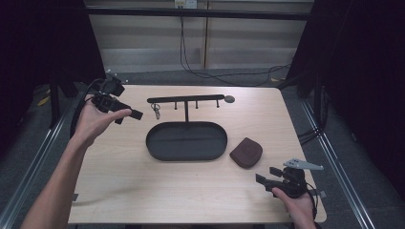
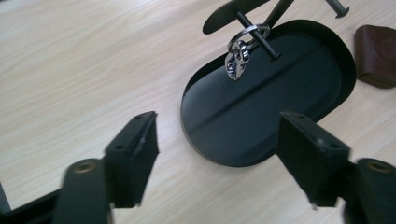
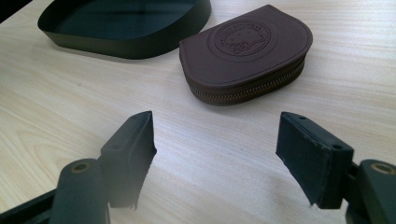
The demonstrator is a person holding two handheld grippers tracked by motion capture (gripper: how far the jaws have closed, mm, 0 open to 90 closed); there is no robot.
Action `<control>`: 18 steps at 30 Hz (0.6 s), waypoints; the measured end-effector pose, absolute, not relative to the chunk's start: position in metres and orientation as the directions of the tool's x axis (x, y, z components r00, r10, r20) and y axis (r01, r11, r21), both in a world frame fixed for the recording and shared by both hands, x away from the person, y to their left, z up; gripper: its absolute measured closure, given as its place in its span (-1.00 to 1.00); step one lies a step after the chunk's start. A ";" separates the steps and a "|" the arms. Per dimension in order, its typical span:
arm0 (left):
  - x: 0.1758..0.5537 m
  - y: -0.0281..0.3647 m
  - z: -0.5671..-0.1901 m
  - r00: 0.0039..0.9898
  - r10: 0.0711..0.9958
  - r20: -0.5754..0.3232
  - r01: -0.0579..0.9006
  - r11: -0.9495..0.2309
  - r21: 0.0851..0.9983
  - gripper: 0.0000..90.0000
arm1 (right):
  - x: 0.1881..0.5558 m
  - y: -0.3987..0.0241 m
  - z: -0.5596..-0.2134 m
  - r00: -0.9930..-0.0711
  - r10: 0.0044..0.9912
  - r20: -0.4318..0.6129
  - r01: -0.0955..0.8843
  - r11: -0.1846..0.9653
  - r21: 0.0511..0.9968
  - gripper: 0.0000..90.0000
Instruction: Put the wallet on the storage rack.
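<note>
A black oval tray lies mid-table with a black hook rack rising from its far side. A silver key ring hangs on the rack's leftmost peg and shows as bright metal loops in the left gripper view. Left of the rack, above the table, my left gripper is open and empty, facing the tray. A brown zipped leather pouch rests right of the tray. My right gripper sits low near the front right edge, open and empty, its jaws facing the pouch.
The wooden table has bare surface at front left and centre. A round black disc ends the rack's right tip. Cables trail on the floor beyond the far edge. Metal rails run along both sides.
</note>
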State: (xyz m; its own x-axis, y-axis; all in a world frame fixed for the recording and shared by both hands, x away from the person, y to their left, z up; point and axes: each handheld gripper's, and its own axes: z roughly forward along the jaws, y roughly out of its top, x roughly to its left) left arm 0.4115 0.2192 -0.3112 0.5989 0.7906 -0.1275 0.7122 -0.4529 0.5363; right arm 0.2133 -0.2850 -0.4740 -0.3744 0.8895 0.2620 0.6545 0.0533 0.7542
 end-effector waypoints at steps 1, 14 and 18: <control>0.409 0.220 -0.314 0.601 0.788 -0.132 0.709 -0.451 0.542 -0.38 | 0.213 -0.285 -0.474 -0.375 0.889 0.262 0.654 0.053 0.754 -0.38; 0.381 0.232 -0.357 0.624 0.767 -0.151 0.674 -0.430 0.600 -0.50 | 0.215 -0.285 -0.474 -0.370 0.889 0.269 0.656 0.045 0.753 -0.38; 0.366 0.242 -0.381 0.606 0.786 -0.126 0.671 -0.419 0.612 -0.52 | 0.215 -0.285 -0.474 -0.376 0.888 0.263 0.657 0.055 0.752 -0.38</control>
State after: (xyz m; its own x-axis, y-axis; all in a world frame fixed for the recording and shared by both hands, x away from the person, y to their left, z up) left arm 0.3657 0.2425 -0.3809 0.6057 0.7856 -0.1263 0.6711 -0.4191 0.6115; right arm 0.2147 -0.2846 -0.4744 -0.3760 0.8884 0.2633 0.6570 0.0552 0.7519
